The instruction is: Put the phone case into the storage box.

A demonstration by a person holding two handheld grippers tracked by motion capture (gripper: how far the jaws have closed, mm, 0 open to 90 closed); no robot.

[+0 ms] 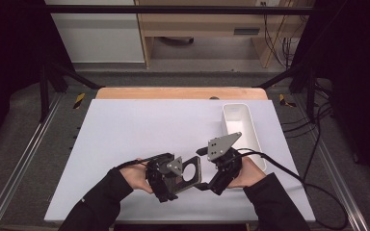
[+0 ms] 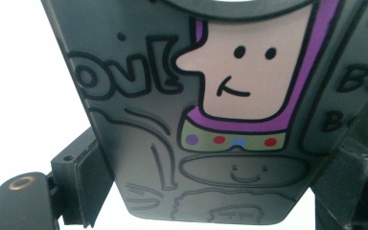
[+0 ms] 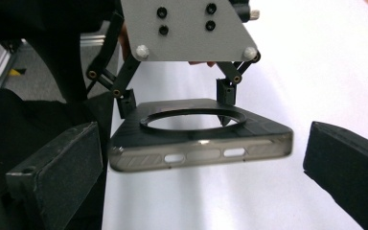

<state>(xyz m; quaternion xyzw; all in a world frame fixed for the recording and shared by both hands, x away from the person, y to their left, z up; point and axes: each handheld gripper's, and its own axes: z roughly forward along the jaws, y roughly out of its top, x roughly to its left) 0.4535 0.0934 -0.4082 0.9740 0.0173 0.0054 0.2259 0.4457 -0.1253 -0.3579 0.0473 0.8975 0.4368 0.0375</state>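
White table (image 1: 125, 144), white bin (image 1: 250, 126) at right, grey carpet (image 1: 24, 120) around

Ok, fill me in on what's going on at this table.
A person works with hand-held tongs in each hand over a white table. The left tongs clamp a dark translucent phone case by its sides and hold it above the table. The case has a cartoon face printed on it. The right tongs stand open at the case's end, with their jaws clear of it. A white bin sits at the right.
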